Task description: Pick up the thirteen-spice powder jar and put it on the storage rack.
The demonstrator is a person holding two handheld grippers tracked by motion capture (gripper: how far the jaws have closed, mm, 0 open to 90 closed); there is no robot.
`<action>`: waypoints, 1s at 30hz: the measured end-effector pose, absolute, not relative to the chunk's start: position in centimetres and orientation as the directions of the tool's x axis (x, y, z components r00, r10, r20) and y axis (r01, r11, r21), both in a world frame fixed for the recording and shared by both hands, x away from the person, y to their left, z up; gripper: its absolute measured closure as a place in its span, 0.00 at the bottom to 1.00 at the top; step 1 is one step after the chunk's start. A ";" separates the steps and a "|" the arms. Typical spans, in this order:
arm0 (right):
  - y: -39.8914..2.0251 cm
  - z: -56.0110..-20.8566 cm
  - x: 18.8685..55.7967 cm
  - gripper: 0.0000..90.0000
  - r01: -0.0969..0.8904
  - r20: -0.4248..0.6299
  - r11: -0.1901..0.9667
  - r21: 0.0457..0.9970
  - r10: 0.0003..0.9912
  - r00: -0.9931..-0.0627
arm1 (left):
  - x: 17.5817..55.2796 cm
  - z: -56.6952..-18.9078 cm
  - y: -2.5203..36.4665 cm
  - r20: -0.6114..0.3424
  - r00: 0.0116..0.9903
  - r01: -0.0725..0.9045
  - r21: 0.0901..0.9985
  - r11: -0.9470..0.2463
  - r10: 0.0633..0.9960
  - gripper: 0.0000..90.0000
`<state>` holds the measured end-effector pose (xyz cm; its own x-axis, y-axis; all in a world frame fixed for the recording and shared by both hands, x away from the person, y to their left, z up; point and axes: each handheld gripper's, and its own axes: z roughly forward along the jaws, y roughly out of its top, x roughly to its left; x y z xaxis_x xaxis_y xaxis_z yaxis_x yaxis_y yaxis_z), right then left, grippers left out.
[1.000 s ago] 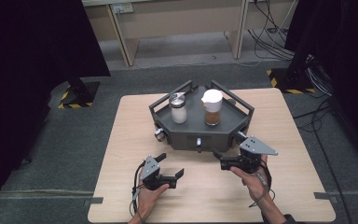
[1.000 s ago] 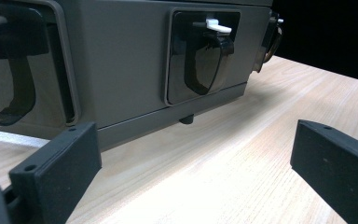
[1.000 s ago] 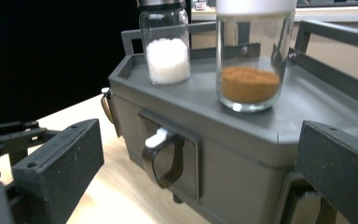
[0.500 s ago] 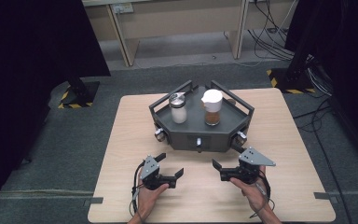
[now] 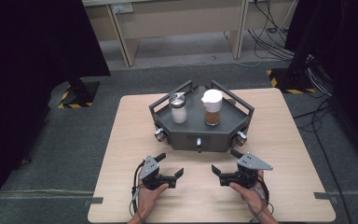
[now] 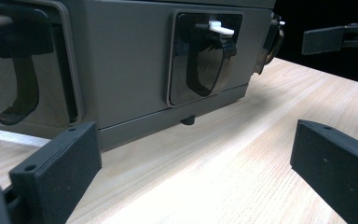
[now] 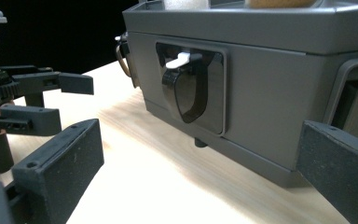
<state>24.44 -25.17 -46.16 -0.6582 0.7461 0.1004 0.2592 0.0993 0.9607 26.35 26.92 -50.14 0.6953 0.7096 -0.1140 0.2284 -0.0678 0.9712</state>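
Tools [image 5: 171, 168] [image 5: 224, 164] sit wide open by the grey box [image 5: 200, 128]; move slowly and line up with the white lever [image 6: 220, 27]

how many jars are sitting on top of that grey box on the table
2. A jar with white contents stands on the left of the grey box. A white-lidded jar with brown contents stands on its right. Both are upright and apart; none seems hidden.

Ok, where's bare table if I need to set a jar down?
Free: the table left of the grey stand, the strip right of it, and the front corners. Crowded: between the left hand-held gripper, the right hand-held gripper and the stand's front.
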 end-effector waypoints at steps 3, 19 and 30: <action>-25.3 -46.4 24.2 0.02 0.258 0.102 0.098 0.961 0.742 -0.663 | 26.3 -50.1 27.0 -0.116 0.694 0.229 0.971 -0.064 0.711 0.01; -25.9 -46.8 23.4 0.02 0.261 0.095 0.108 0.959 0.746 -0.659 | 26.3 -50.1 27.0 -0.117 0.693 0.226 0.972 -0.061 0.711 0.01; -26.0 -46.8 23.1 0.02 0.256 0.087 0.113 0.960 0.752 -0.654 | 26.1 -50.1 27.0 -0.107 0.692 0.217 0.974 -0.065 0.714 0.02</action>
